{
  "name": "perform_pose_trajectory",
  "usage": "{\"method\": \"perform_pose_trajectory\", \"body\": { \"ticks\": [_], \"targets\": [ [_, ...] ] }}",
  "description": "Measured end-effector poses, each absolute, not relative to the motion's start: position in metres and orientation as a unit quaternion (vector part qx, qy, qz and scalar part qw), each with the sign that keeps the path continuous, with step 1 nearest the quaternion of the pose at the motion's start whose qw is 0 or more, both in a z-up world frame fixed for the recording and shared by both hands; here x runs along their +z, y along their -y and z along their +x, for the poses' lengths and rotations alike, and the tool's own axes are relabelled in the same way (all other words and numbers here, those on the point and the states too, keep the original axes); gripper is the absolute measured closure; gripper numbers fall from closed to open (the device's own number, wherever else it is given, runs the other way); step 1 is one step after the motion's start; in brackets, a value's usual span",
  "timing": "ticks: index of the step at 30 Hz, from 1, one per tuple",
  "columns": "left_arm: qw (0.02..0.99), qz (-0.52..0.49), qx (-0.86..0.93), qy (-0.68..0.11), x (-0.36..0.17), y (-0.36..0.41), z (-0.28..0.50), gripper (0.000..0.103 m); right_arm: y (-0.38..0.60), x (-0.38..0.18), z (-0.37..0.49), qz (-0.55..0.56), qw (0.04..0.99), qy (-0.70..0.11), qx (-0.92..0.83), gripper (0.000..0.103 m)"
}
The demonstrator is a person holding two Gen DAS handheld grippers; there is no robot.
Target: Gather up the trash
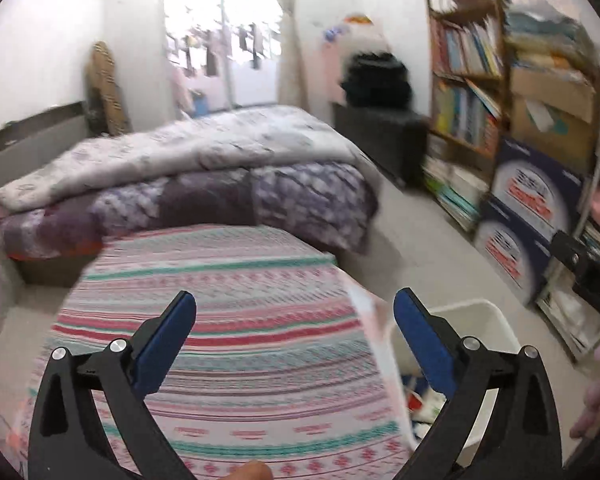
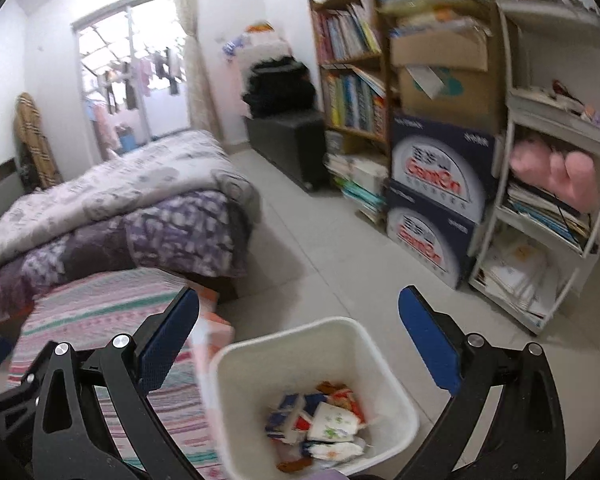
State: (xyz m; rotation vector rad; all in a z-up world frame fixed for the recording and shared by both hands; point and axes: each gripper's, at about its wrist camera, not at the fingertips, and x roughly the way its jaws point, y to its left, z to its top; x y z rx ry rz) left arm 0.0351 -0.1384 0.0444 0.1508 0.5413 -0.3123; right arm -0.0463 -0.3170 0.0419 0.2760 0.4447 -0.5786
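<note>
A white plastic bin [image 2: 236,364] stands on the floor beside the striped surface, with several crumpled wrappers and packets [image 2: 324,424] in its bottom. In the right wrist view it sits low between the blue pads of my right gripper [image 2: 300,312], which is open and holds nothing. In the left wrist view my left gripper [image 1: 296,312] hangs wide open and bare above the striped cloth [image 1: 236,320]. The bin's rim [image 1: 496,320] shows behind that gripper's right finger, with trash inside [image 1: 424,404]. The right gripper's black body [image 1: 588,272] pokes in at the right edge.
A bed with purple and grey quilts [image 2: 132,216] lies behind the striped cloth. Along the right wall stand a bookshelf [image 2: 352,80], stacked cardboard boxes [image 2: 440,200] and a white rack [image 2: 556,184]. Pale tiled floor [image 2: 324,240] runs between bed and shelves. A dark cabinet [image 2: 288,144] is further back.
</note>
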Motion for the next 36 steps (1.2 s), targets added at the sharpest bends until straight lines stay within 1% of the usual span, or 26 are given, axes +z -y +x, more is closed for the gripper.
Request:
{"method": "perform_pose_trajectory", "body": {
  "ticks": [6,11,14,18,36],
  "targets": [
    [0.948,0.04,-0.117,-0.292,0.048,0.092,0.025,0.007,0.266,0.035,-0.055,0.099,0.938,-0.226,-0.245,0.007],
    [0.953,0.057,-0.099,-0.281,0.039,0.078,0.008,0.007,0.24,0.023,-0.057,0.077,0.944,-0.225,-0.229,0.007],
    [0.96,0.073,-0.082,-0.257,0.036,0.072,-0.001,0.007,0.237,0.018,-0.058,0.071,0.945,-0.218,-0.232,0.007],
    [0.963,0.078,-0.07,-0.248,0.032,0.068,-0.001,0.007,0.242,0.013,-0.059,0.086,0.942,-0.217,-0.24,0.007],
    [0.949,0.061,-0.074,-0.302,0.015,0.067,0.014,0.007,0.238,-0.003,-0.054,0.075,0.941,-0.24,-0.228,0.007]
  ]
}}
